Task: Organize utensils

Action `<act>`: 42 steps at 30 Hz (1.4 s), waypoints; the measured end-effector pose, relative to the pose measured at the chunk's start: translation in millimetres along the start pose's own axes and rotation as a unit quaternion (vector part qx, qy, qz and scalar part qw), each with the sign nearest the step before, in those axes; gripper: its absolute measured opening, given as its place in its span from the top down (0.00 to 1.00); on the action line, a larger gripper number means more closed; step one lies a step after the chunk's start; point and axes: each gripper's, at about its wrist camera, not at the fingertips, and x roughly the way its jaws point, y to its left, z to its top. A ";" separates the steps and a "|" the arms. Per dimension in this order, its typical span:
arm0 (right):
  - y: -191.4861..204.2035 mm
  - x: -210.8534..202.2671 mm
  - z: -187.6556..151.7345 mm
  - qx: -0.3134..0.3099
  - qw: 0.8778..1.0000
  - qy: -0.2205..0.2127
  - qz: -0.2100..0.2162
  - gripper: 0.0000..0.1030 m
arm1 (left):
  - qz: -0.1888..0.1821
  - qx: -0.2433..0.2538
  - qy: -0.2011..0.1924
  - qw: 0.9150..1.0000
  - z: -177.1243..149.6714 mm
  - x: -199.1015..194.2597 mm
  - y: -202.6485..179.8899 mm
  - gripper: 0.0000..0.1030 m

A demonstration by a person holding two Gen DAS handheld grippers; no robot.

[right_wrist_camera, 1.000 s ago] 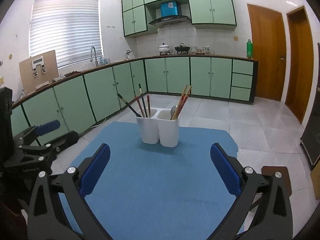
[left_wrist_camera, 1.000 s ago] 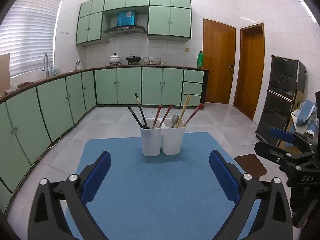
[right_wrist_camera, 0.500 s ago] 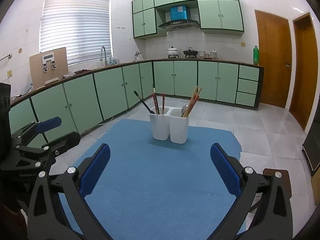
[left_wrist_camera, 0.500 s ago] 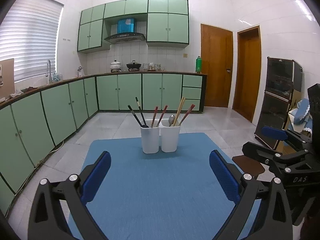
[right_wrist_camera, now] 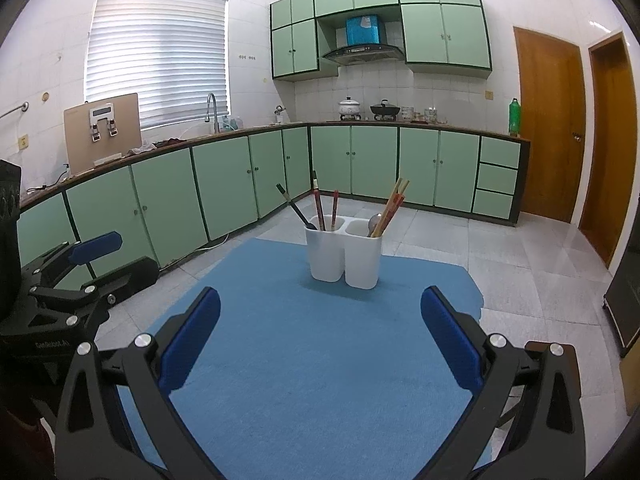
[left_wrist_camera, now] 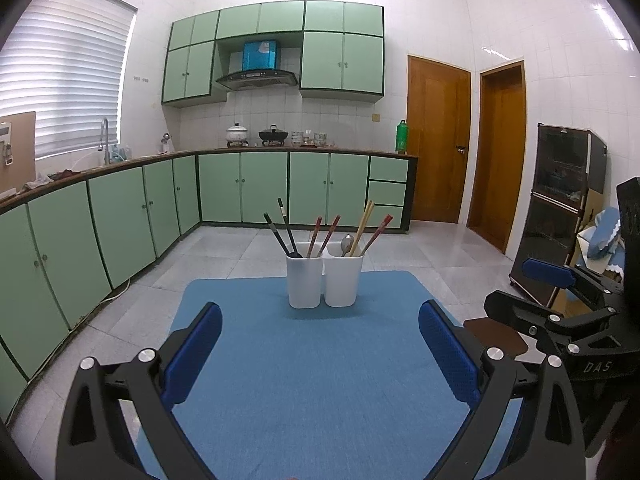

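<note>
While both tongs, the left tongs (left_wrist_camera: 320, 352) and the right tongs (right_wrist_camera: 320, 340), are wide open and empty, the white cups (left_wrist_camera: 325, 278) with the chopsticks (left_wrist_camera: 362, 228) stand ahead, well apart; they should back off slowly and leave the cups alone.

My left gripper (left_wrist_camera: 320, 344) hangs with its jaws wide apart and empty above the blue mat (left_wrist_camera: 320, 380). I see the white two-cup holder (left_wrist_camera: 325, 280) upright near the mat's far edge, chopsticks (left_wrist_camera: 366, 226) and a spoon (left_wrist_camera: 347, 244) inside. My right gripper (left_wrist_camera: 560, 300) shows beyond the mat's right edge.
</note>
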 end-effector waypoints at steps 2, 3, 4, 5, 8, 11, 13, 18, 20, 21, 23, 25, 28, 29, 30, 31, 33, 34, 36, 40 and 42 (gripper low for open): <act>0.1 0.7 -0.8 0.000 1.000 0.000 0.000 0.05 | 0.000 0.000 -0.001 1.000 0.0 -0.3 0.2 0.06; -0.1 0.3 -0.9 0.000 1.000 0.000 -0.001 0.05 | 0.000 -0.001 -0.001 1.000 -0.1 -0.2 0.4 0.06; -0.4 0.4 -0.8 0.001 1.000 0.000 -0.001 0.05 | 0.000 -0.001 -0.001 1.000 -0.6 -0.2 0.1 0.06; -0.6 0.4 -0.7 0.002 1.000 0.000 -0.001 0.05 | 0.000 -0.001 -0.001 1.000 -0.7 -0.1 0.2 0.06; -0.5 -0.2 -0.9 0.004 1.000 0.000 -0.002 0.05 | 0.001 -0.001 0.000 1.000 -0.8 -0.2 0.3 0.06; -0.3 -0.6 -2.5 0.004 1.000 0.000 -0.002 0.05 | 0.001 -0.002 -0.001 1.000 -0.3 -0.7 0.5 0.06; -0.5 -0.7 -2.4 0.004 1.000 0.000 -0.001 0.05 | 0.002 -0.002 -0.001 1.000 -0.4 -0.7 0.5 0.06; -1.3 -1.0 -2.3 0.005 1.000 0.001 -0.002 0.05 | 0.004 -0.003 -0.001 1.000 -1.2 -1.5 2.1 0.06; -1.1 -1.6 -2.2 0.005 1.000 0.000 -0.001 0.05 | 0.004 -0.003 -0.001 1.000 -1.7 -2.2 2.6 0.06; -1.0 -1.5 -2.3 0.004 1.000 -0.001 -0.001 0.05 | 0.004 -0.003 -0.001 1.000 -1.7 -2.1 2.8 0.06; -0.7 -0.9 -3.2 0.003 1.000 -0.001 -0.002 0.05 | 0.004 -0.003 -0.001 1.000 -1.7 -2.2 3.0 0.06; -0.5 -1.0 -3.2 0.003 1.000 -0.001 -0.001 0.05 | 0.003 -0.003 -0.001 1.000 -1.7 -2.4 3.1 0.06; -0.2 -0.6 -3.7 0.003 1.000 -0.001 -0.002 0.05 | 0.004 -0.003 -0.001 1.000 -1.8 -2.1 3.0 0.06; -0.2 -0.7 -3.6 0.003 1.000 -0.001 -0.002 0.05 | 0.004 -0.003 -0.001 1.000 -1.6 -2.4 3.3 0.06; -0.7 -0.9 -3.6 0.004 1.000 -0.001 -0.001 0.05 | 0.004 -0.003 -0.001 1.000 -1.6 -2.2 3.0 0.06; -0.3 -0.8 -3.6 0.004 1.000 -0.001 -0.001 0.05 | 0.004 -0.003 -0.001 1.000 -1.6 -2.2 3.0 0.06; -0.4 -0.8 -3.5 0.003 1.000 -0.001 -0.002 0.05 | 0.004 -0.003 -0.001 1.000 -2.0 -2.6 3.5 0.06; -0.3 -0.8 -3.5 0.003 1.000 -0.001 -0.002 0.05 | 0.004 -0.003 -0.001 1.000 -1.9 -2.7 3.6 0.06; -0.3 -0.6 -3.5 0.004 1.000 -0.001 -0.001 0.05 | 0.004 -0.002 -0.001 1.000 -2.0 -2.6 3.5 0.06; -0.2 -0.8 -3.6 0.003 1.000 -0.001 -0.002 0.05 | 0.005 -0.002 -0.002 1.000 -2.6 -3.4 5.6 0.06; 0.1 -0.5 -3.5 0.003 1.000 0.000 -0.001 0.05 | 0.005 -0.002 -0.001 1.000 -2.8 -3.3 4.9 0.06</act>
